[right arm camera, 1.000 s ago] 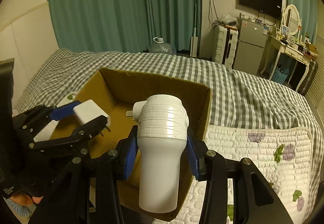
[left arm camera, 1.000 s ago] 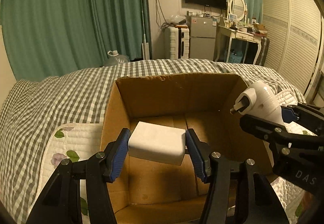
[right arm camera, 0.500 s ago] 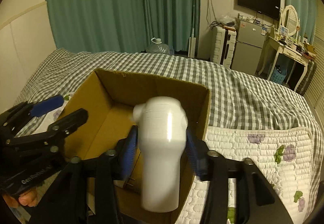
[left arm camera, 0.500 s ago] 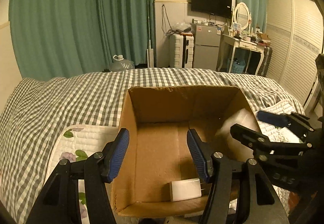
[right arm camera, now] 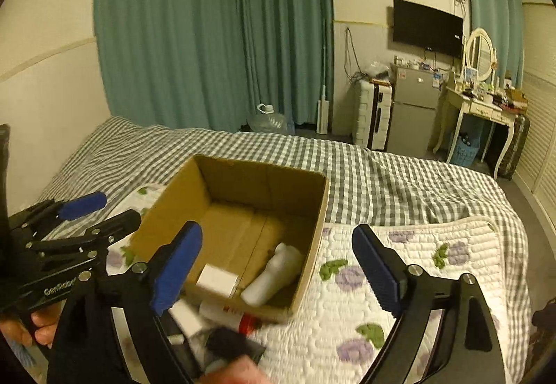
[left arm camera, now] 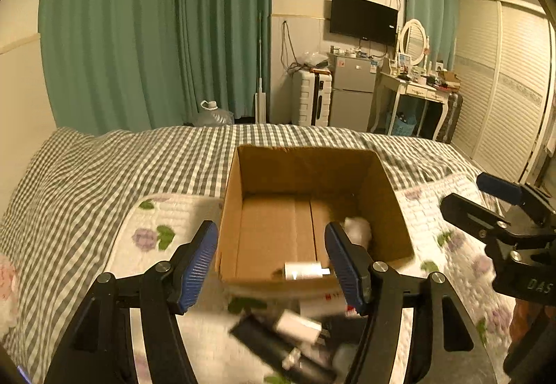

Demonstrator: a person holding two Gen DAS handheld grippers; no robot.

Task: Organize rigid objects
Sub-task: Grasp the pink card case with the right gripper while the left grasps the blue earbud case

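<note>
on the checked bed [right arm camera: 399,175] sits an open cardboard box [right arm camera: 323,210]. inside it lie a white charger block [right arm camera: 218,280] near the front wall and a white bottle-shaped device [right arm camera: 274,274] on its side beside it. both the left tongs [left arm camera: 271,259] and the right tongs [right arm camera: 278,266] are spread wide, grasping nothing, above the box's near edge. blurred loose items [left arm camera: 295,328] lie on the quilt [right arm camera: 417,266] just before the box.
</note>
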